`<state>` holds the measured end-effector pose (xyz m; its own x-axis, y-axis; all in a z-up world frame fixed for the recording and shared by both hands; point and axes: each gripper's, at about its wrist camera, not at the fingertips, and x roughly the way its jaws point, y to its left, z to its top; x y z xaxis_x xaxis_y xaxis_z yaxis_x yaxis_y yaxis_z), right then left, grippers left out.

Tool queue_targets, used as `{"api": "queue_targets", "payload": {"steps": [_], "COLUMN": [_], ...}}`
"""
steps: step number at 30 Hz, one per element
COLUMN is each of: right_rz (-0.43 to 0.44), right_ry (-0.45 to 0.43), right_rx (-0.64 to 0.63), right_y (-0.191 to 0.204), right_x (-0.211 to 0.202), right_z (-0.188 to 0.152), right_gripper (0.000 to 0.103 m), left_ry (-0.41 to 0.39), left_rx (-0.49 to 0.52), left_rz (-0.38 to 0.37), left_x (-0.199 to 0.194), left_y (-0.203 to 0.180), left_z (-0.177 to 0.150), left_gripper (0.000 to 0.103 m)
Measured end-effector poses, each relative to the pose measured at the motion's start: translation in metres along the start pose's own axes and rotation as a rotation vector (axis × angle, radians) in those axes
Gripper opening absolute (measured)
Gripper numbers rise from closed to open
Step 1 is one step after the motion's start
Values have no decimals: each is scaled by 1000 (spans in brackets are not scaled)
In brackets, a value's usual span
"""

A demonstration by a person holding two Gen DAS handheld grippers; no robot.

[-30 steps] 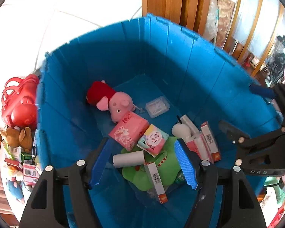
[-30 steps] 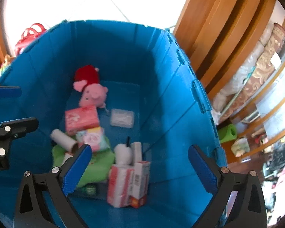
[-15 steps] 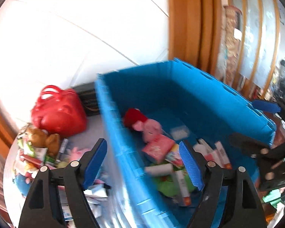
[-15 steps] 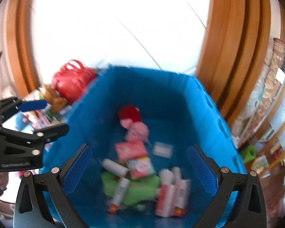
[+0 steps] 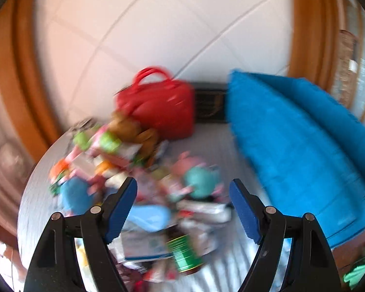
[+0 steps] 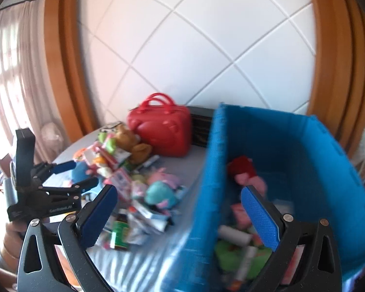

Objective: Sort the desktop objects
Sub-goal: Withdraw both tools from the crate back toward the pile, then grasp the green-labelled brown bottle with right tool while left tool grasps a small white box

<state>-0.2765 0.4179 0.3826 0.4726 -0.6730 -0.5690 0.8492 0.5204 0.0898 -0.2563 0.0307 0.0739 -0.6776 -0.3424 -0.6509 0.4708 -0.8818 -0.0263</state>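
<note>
A blue crate [image 6: 304, 146] stands at the right of a grey table [image 6: 177, 170] and holds a pink pig plush [image 6: 250, 180], boxes and a green toy. It also shows in the left wrist view [image 5: 292, 150]. A pile of small toys and packets [image 5: 143, 185] lies on the table; it shows in the right wrist view [image 6: 138, 189] too. My left gripper [image 5: 182, 209] is open and empty above the pile, blurred by motion. My right gripper [image 6: 180, 214] is open and empty over the crate's left wall. The left gripper also appears in the right wrist view [image 6: 70, 175].
A red handbag [image 6: 160, 131] stands at the back of the table with a brown teddy [image 6: 131, 141] beside it and a dark box [image 6: 199, 131] behind. A green can [image 5: 185, 253] lies near the front. White tiled wall and wooden frames lie behind.
Both grippers have lifted out of the crate and swung left. The left one now faces the pile on the table. Both stayed open and empty.
</note>
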Motion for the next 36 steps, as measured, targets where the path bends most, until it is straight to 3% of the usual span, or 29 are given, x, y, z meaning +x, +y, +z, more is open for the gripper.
{"api": "queue_targets", "payload": {"steps": [7,15,20,22,26,33,34,36], "right_rz": [62,72,62,53,49,62,70,95], "right_ry": [90,305,435,466,506,535,536,540], "right_rx": [21,73,81,81,84,65,65,68], "right_y": [52,79,85,84,81,87,88,92], "right_x": [68,164,204,213,221,231,232,233], "right_z": [-19,-86,-129,-137,-152,-168,-169,-172], "right_gripper": [103,103,103,103,103,103,103,103], "left_ry": [71,244,373,382,322,249,245,235], "left_rx": [-81,-238,-346,-373,-395,-331,-315,-293], "left_rz": [177,254,256,243,211,116,101,54], "left_x": [21,66,91,92,85,102,109,119], "left_y": [91,141,157,158,151,112,107,97], "left_z": [-55,-154,-209,-215,-206,-171,-164,-157], "left_gripper": [78,78,78,78,78,78,75,47]}}
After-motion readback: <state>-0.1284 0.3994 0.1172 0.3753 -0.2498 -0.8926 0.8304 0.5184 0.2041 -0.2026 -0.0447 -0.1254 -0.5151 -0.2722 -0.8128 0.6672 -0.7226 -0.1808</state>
